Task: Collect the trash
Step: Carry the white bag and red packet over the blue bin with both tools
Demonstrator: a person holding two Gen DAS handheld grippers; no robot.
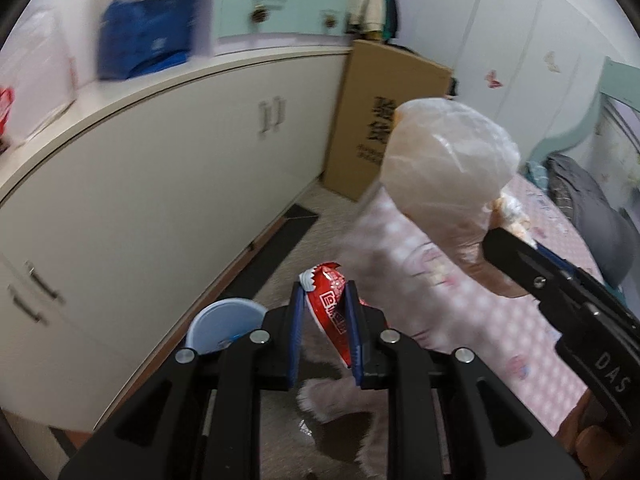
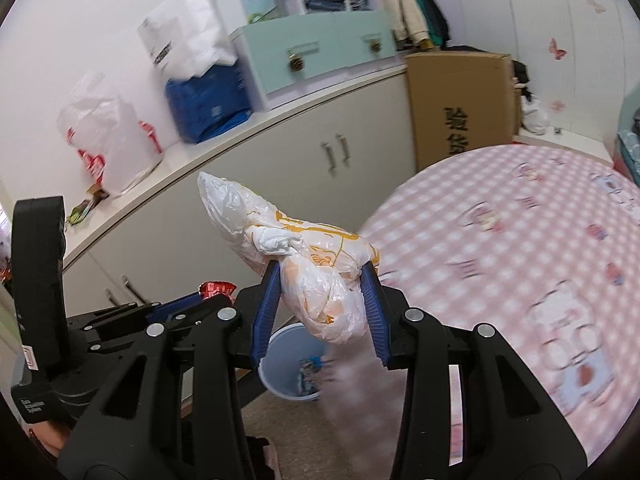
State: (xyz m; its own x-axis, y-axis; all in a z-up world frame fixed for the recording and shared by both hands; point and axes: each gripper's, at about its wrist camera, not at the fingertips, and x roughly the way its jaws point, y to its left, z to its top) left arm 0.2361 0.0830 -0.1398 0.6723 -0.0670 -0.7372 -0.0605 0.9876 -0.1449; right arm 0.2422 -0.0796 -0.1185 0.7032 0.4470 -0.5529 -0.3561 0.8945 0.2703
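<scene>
Both tongs are loaded. Low in the centre of the left wrist view, the left gripper (image 1: 324, 320) has its blue pads pinched nearly together on a red snack wrapper (image 1: 330, 308); in the right wrist view the right gripper (image 2: 320, 312) stands wider, its jaws pressed into either side of a knotted plastic bag (image 2: 308, 264). Each piece is carried clear of the pink checked bedspread (image 2: 520, 248) at right — probably so both can go into the bin in one trip. That bin, a pale blue pail (image 2: 288, 364), sits on the floor just below the right gripper's fingers, beside the cream cabinet (image 1: 160, 184), with a scrap or two already inside.

The wrapper is flat and stiff, red with white print and a sawtooth torn top poking above the pads. The bag is soft, crinkled, translucent white with orange printing, bulging past the jaws to upper left — it looks light and likely to spring open once released.
</scene>
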